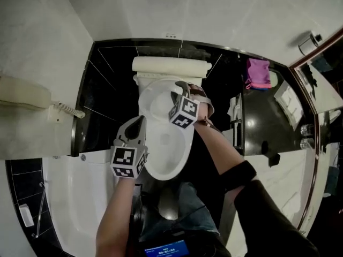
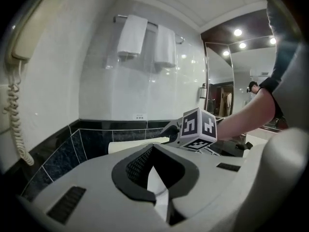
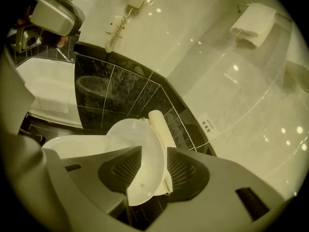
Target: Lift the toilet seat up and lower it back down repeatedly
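A white toilet [image 1: 174, 162] stands against the black-tiled wall. Its seat [image 1: 154, 98] is raised off the bowl, standing on edge in the right gripper view [image 3: 145, 153]. My right gripper [image 1: 187, 90] is at the seat's right rear. Its jaws [image 3: 154, 151] straddle the seat's rim and stand apart, and I see no pad pressing on it. My left gripper [image 1: 140, 121] hovers over the bowl's left rim, pointing toward the wall. Its fingertips [image 2: 152, 149] meet, with nothing held. The left gripper view shows the right gripper's marker cube [image 2: 198, 128] ahead.
The cream tank [image 1: 170, 67] sits behind the seat. A bathtub [image 1: 69, 197] lies at the left, a wall phone [image 1: 24, 92] above it. A dark counter [image 1: 289, 111] with a pink cloth [image 1: 258, 73] is at the right. Towels [image 2: 145, 40] hang on the wall.
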Action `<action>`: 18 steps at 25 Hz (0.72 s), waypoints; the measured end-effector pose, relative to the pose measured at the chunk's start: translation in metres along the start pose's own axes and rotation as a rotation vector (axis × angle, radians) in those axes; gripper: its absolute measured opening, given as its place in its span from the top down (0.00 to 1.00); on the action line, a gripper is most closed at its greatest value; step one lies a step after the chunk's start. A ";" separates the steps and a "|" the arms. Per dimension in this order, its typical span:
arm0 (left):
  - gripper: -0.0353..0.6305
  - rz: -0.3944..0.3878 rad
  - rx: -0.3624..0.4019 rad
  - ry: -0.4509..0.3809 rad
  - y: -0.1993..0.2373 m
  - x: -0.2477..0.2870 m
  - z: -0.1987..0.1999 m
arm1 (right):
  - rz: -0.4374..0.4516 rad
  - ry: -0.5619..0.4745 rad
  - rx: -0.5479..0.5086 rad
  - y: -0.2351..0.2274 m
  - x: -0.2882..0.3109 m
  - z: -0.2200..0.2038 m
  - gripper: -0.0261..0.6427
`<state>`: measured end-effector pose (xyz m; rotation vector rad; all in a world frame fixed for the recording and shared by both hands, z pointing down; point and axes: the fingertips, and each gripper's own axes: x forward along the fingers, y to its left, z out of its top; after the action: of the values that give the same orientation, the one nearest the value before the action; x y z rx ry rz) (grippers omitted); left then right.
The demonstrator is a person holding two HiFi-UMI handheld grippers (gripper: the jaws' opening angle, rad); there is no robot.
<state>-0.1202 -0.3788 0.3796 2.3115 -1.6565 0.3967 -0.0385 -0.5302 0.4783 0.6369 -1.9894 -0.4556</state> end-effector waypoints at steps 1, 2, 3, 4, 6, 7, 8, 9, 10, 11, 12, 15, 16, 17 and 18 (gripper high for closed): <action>0.97 0.002 -0.005 0.004 0.000 0.010 -0.002 | 0.003 -0.003 -0.019 -0.004 0.009 -0.001 0.68; 0.97 0.003 -0.009 0.008 -0.001 0.018 -0.005 | 0.007 -0.007 -0.037 -0.006 0.017 -0.001 0.68; 0.97 0.005 -0.013 0.013 -0.001 0.025 -0.007 | 0.012 -0.009 -0.052 -0.008 0.025 -0.001 0.68; 0.97 0.006 -0.016 0.017 -0.001 0.032 -0.010 | 0.018 -0.011 -0.062 -0.010 0.032 -0.002 0.68; 0.97 0.010 -0.021 0.024 0.000 0.043 -0.013 | 0.029 -0.013 -0.074 -0.013 0.045 -0.003 0.70; 0.97 0.012 -0.023 0.027 0.001 0.048 -0.014 | 0.034 -0.014 -0.081 -0.014 0.051 -0.003 0.71; 0.97 0.015 -0.024 0.030 0.003 0.051 -0.016 | 0.041 -0.014 -0.091 -0.014 0.056 -0.003 0.73; 0.97 0.018 -0.025 0.033 0.005 0.054 -0.017 | 0.050 -0.013 -0.101 -0.014 0.060 -0.003 0.73; 0.97 0.021 -0.026 0.034 0.006 0.056 -0.018 | 0.059 -0.011 -0.111 -0.012 0.064 -0.003 0.73; 0.97 0.023 -0.026 0.036 0.008 0.057 -0.018 | 0.068 -0.008 -0.122 -0.011 0.067 -0.004 0.75; 0.97 0.025 -0.025 0.036 0.009 0.058 -0.019 | 0.072 -0.005 -0.134 -0.009 0.069 -0.004 0.78; 0.97 0.030 -0.023 0.040 0.014 0.058 -0.020 | 0.064 -0.004 -0.165 -0.008 0.071 -0.003 0.82; 0.97 0.031 -0.024 0.042 0.016 0.057 -0.021 | 0.062 -0.002 -0.164 -0.008 0.072 -0.003 0.82; 0.97 0.033 -0.025 0.044 0.017 0.055 -0.022 | 0.064 0.002 -0.159 -0.009 0.072 -0.003 0.82; 0.97 0.034 -0.026 0.047 0.017 0.052 -0.024 | 0.066 0.008 -0.153 -0.009 0.072 -0.004 0.82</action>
<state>-0.1219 -0.4213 0.4219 2.2411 -1.6702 0.4307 -0.0617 -0.5806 0.5246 0.4754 -1.9405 -0.5577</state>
